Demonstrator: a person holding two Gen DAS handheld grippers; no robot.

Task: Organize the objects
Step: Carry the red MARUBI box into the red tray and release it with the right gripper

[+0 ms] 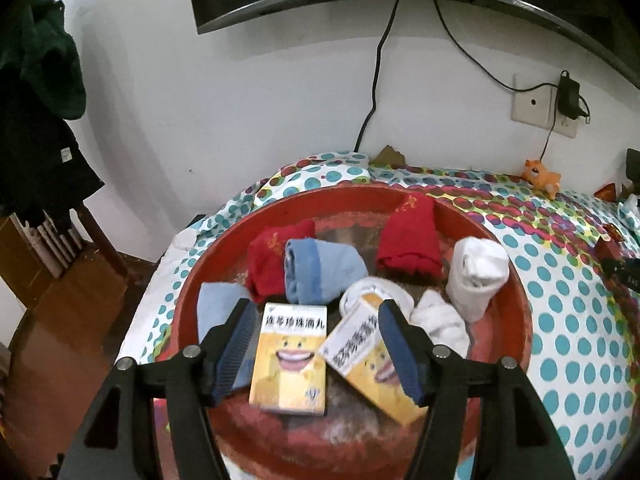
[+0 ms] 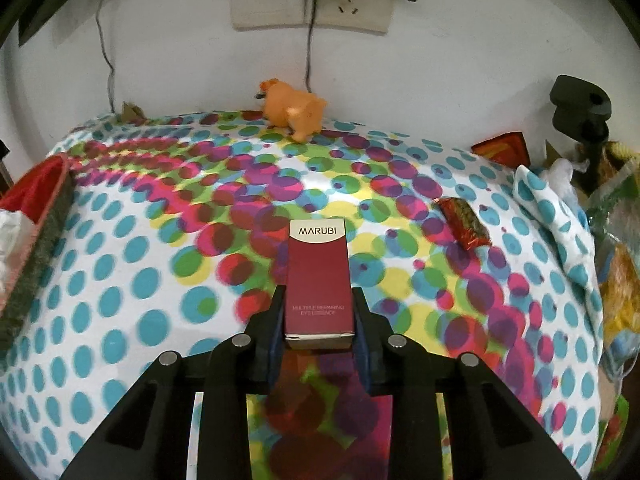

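My left gripper (image 1: 318,309) hangs open over a round red tray (image 1: 516,304). Two yellow boxes lie in the tray's near part: one flat (image 1: 289,364) between the fingers, the other (image 1: 372,360) tilted against it, partly behind the right finger (image 1: 400,348). Neither pad touches a box. Rolled socks fill the tray behind: red (image 1: 266,264), blue (image 1: 324,270), red (image 1: 412,236) and white (image 1: 478,276). In the right wrist view my right gripper (image 2: 319,293) is shut on a dark red MARUBI box (image 2: 320,276), which lies lengthwise over the dotted cloth (image 2: 160,280).
An orange toy animal (image 2: 294,114) stands at the table's back by the wall. A red foil packet (image 2: 466,222) lies right of the box. The tray's edge (image 2: 40,232) shows at the left. Bags and clutter (image 2: 616,272) crowd the right side. Cables hang from a wall socket (image 2: 308,4).
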